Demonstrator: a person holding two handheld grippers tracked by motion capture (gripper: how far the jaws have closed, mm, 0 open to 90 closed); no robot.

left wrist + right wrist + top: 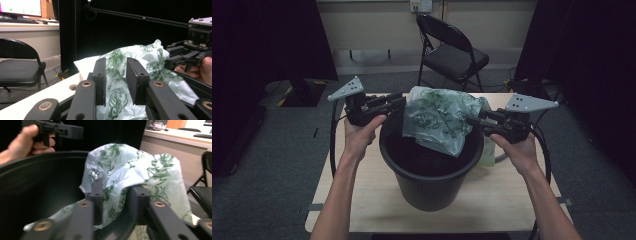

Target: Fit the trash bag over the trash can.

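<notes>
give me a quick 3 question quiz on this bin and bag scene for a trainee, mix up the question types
1. True or false: the green-printed plastic bag lies flat on the table beside the black bin.
2. Multiple choice: what stands on the floor behind the table? A) a black folding chair B) a red stool C) a blue crate
3. Short answer: on which sides of the bag are the left tongs and the right tongs in the high view?

Key
1. False: it is draped over the bin's far rim, part of it hanging inside.
2. A
3. The left tongs are at the bag's left edge and the right tongs at its right edge, both over the bin's rim.
</notes>
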